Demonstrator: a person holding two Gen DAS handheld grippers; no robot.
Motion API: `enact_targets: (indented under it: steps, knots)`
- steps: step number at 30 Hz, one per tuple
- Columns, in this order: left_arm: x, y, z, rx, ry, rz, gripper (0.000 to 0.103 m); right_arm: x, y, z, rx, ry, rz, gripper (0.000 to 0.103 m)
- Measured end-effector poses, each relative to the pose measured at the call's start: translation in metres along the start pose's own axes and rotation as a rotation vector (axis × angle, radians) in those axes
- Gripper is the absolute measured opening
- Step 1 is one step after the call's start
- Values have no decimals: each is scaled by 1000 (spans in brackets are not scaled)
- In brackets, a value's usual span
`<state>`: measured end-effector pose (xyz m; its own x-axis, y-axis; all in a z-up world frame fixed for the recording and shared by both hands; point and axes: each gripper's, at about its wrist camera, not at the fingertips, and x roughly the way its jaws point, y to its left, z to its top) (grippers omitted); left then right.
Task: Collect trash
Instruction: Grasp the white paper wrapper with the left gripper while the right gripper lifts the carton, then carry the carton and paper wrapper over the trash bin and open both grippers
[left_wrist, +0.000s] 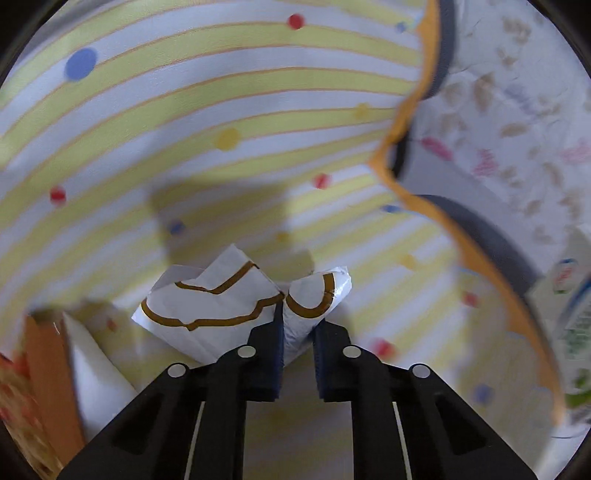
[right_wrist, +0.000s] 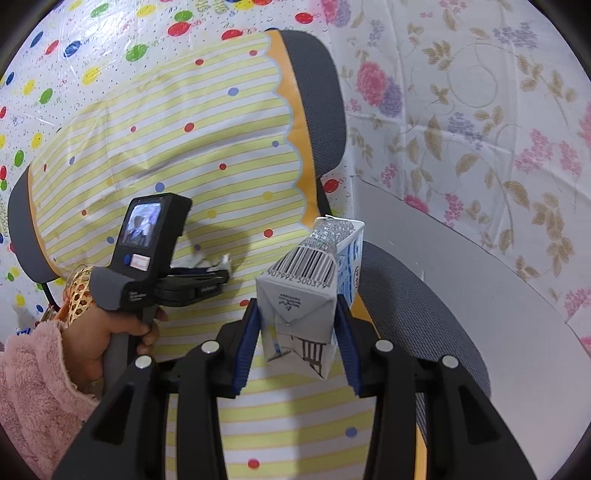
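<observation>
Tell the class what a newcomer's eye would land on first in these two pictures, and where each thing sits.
In the right wrist view, a grey milk carton with a bold barcode stands clamped in the right tool, low at the centre. In the left wrist view, the left tool pinches a crumpled white wrapper with brown lines. Behind both spreads the yellow-striped, dotted cloth draped over a chair.

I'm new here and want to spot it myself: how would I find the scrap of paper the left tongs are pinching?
Find the office chair draped in a yellow-striped, dotted cloth. On the cloth, the left tongs are shut on a crumpled white wrapper. Its thick brown curving outline sets it apart from the barcoded carton in the right tongs.
</observation>
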<state>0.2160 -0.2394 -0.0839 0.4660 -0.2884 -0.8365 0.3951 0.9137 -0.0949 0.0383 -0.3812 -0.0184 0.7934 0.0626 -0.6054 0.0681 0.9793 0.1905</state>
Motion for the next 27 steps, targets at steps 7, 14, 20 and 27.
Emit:
enact_targets:
  steps: [7, 14, 20, 27]
  knots:
    - [-101, -44, -55, 59, -134, -148, 12, -43, -1, -17, 2, -20, -8, 39]
    - [-168, -46, -107, 76, -221, -177, 12, -80, 9, -45, -25, -18, -5, 38]
    - [-219, -40, -159, 115, -282, -177, 12, -124, 16, -64, -29, -42, -11, 38]
    - [-243, -60, -222, 181, -289, -246, 12, -171, 16, -107, -5, -27, -52, 38]
